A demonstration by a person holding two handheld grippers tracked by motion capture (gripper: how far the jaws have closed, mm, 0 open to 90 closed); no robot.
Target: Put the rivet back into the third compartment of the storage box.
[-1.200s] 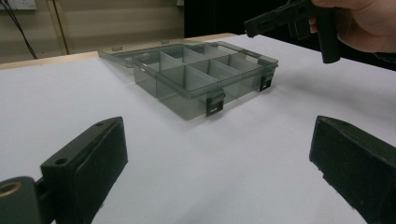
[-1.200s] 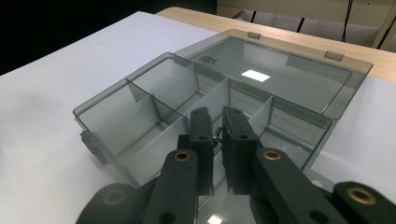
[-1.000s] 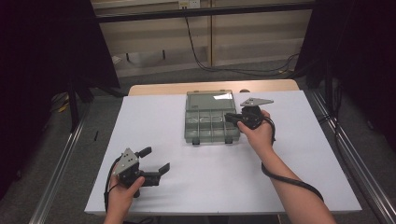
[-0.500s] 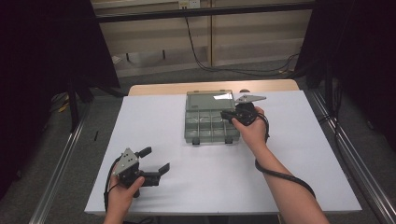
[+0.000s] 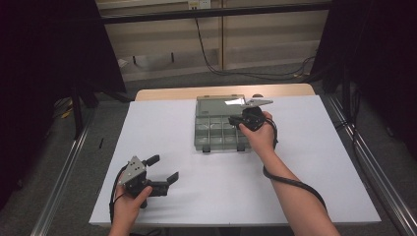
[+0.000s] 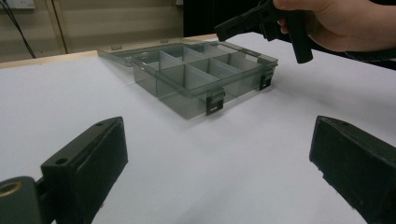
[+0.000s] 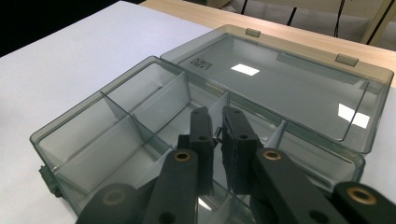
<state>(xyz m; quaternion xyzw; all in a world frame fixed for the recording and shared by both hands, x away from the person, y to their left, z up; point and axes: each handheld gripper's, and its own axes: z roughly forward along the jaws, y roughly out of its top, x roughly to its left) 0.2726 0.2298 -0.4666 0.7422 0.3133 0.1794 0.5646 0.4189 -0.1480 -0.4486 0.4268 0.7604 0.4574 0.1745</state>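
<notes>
A smoky clear compartment box (image 5: 220,140) stands at the table's far middle, its lid (image 5: 216,104) swung open and lying flat behind it. Its compartments (image 7: 84,140) look empty. My right gripper (image 5: 232,119) hovers over the box's right side. Its jaws (image 7: 215,116) are shut to a thin slit just above the dividers. A tiny dark speck shows in that slit, too small to identify. My left gripper (image 5: 164,168) rests near the front left of the table, jaws wide open (image 6: 219,163) with nothing between them, facing the box (image 6: 187,79) and the right gripper (image 6: 223,31).
A white sheet (image 5: 305,162) covers the table, with a wooden strip (image 5: 162,93) along the far edge. Metal rails (image 5: 64,172) run beside the table on both sides. Cables (image 5: 255,73) lie on the floor beyond.
My right gripper has moved left, from the box's right edge to over its right compartments. The left gripper has stayed where it was.
</notes>
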